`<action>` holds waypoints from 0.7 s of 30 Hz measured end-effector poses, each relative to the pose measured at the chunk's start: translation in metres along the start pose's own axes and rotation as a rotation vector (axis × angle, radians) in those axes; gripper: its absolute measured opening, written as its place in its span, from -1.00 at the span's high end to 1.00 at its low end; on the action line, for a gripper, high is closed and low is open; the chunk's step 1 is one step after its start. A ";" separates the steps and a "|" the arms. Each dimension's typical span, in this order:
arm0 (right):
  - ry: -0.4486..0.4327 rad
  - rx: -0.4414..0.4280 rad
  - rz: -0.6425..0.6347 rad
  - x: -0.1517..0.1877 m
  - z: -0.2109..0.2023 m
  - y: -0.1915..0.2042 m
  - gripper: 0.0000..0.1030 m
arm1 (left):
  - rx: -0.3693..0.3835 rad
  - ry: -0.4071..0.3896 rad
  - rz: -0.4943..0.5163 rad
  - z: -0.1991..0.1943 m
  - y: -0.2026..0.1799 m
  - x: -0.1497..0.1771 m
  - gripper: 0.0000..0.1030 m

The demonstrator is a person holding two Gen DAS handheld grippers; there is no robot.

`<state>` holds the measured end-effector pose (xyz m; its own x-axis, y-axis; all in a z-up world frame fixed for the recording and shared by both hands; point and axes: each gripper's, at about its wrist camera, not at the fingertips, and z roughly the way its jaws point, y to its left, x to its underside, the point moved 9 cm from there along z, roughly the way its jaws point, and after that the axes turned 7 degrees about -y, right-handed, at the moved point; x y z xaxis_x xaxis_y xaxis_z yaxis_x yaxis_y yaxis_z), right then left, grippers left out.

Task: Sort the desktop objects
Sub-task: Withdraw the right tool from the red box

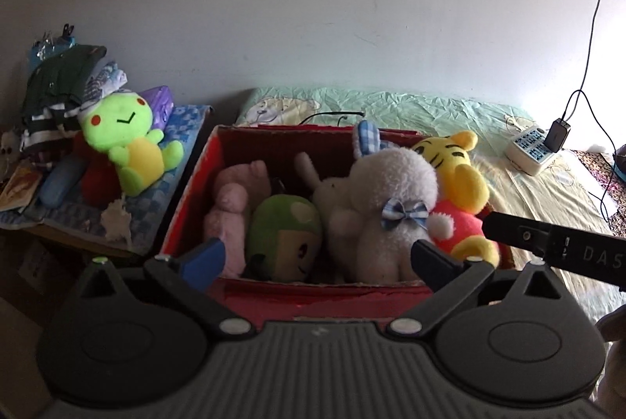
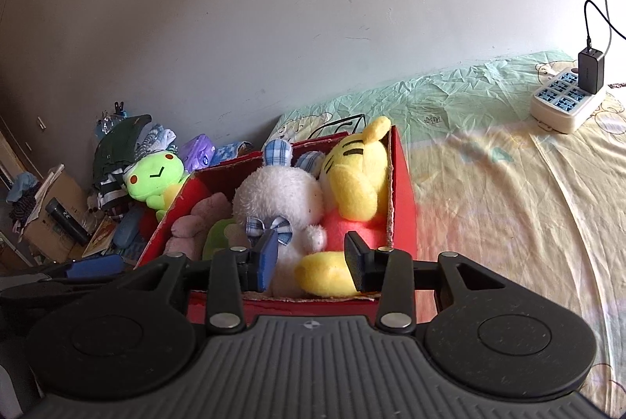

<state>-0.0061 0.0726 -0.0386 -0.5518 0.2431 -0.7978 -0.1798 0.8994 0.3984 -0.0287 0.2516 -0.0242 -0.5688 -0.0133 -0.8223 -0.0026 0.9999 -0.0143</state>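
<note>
Red box (image 1: pixel 187 192) holds perhaps 4 plush toys (image 1: pixel 387 207).

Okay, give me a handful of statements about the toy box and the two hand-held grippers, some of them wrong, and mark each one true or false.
1. The red box holds several plush toys. True.
2. The bright green frog plush lies inside the box. False: it sits outside, on the cluttered table to the box's left.
3. The left hand-held gripper is open and holds nothing. True.
4. The right hand-held gripper is clamped on the white plush. False: its jaws stand apart with nothing pinched.
5. A power strip with a black charger plugged in lies on the bedsheet. True.
</note>
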 end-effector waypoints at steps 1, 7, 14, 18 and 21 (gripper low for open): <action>0.004 0.008 -0.015 0.000 -0.005 -0.004 0.19 | 0.008 0.002 0.001 -0.004 -0.008 0.002 -0.96; 0.039 0.132 -0.056 0.011 -0.032 -0.048 -0.09 | 0.108 0.086 -0.050 -0.008 -0.064 0.031 -0.99; 0.105 0.317 -0.046 0.031 -0.047 -0.099 -0.32 | 0.122 0.208 -0.109 0.009 -0.103 0.062 -0.99; 0.167 0.403 -0.035 0.045 -0.047 -0.120 -0.43 | 0.031 0.284 -0.052 0.019 -0.106 0.087 -0.99; 0.208 0.459 -0.039 0.055 -0.044 -0.129 -0.50 | -0.049 0.362 -0.019 0.029 -0.101 0.109 -0.99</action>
<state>-0.0493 -0.0457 -0.1140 -0.7111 0.1706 -0.6821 0.1470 0.9848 0.0931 -0.0666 0.1486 -0.1288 -0.8225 -0.0378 -0.5675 -0.0503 0.9987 0.0064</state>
